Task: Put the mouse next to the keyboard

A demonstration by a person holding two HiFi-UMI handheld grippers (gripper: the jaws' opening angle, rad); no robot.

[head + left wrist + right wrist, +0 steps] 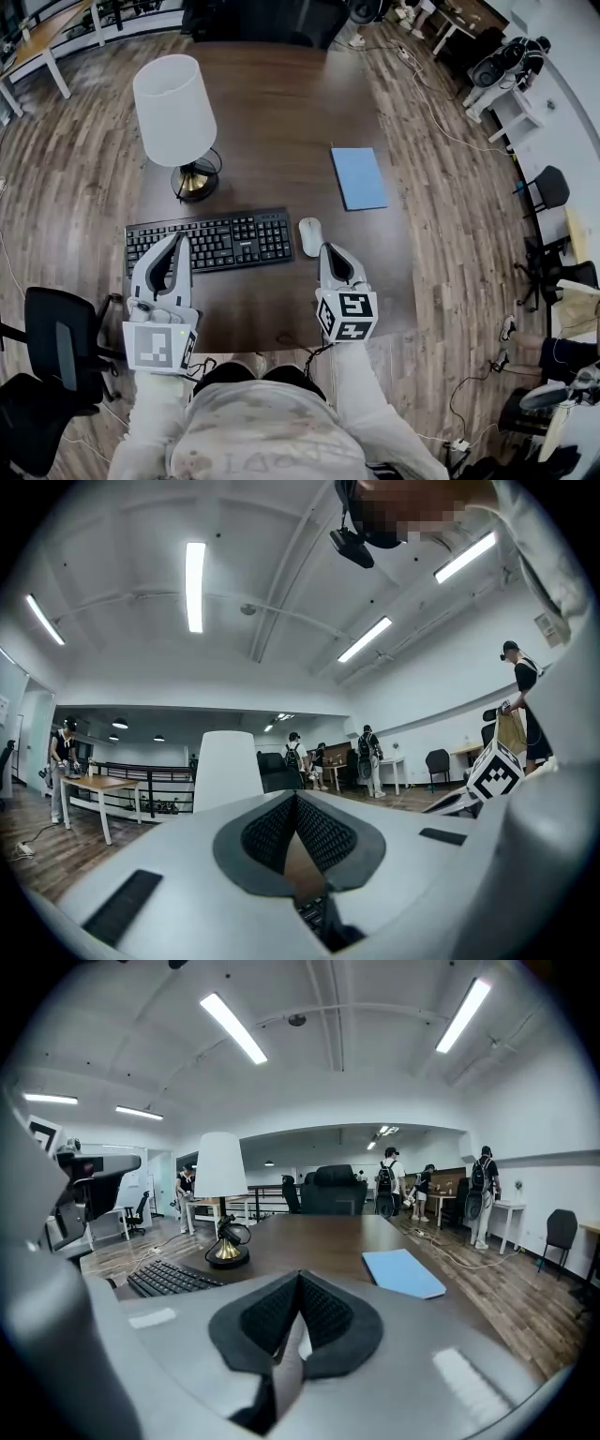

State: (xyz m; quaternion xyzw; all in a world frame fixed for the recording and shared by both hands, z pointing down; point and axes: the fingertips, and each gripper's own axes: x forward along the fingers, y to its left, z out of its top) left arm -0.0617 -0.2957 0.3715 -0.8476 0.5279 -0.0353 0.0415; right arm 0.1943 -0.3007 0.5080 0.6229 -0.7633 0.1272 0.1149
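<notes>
Mouse (309, 235) first: it is a small white one, lying flat on the dark wooden table (281, 103) just beside the right end of the black keyboard (208, 241), with a narrow gap between the two, so by the look of it the placing is as good as done. It should handle as a light, rigid plastic shell, smooth and rounded on top and therefore likely to slip. If it needs another nudge, the safest hold is probably across its two long sides at the waist, low down, with the pads squeezing gently, not pinching the domed back or the buttons. No cable is visible, so nothing should drag. The right gripper (331, 251) sits just behind the mouse toward the person, its jaws closed together with nothing between the pads; a sliver of white shows under them in the right gripper view, likely the mouse. The left gripper (176, 241) hovers over the left part of the keyboard, its jaws likewise pressed together and empty. A lamp (178, 117) and a blue folder (358, 176) stand well clear farther back.
</notes>
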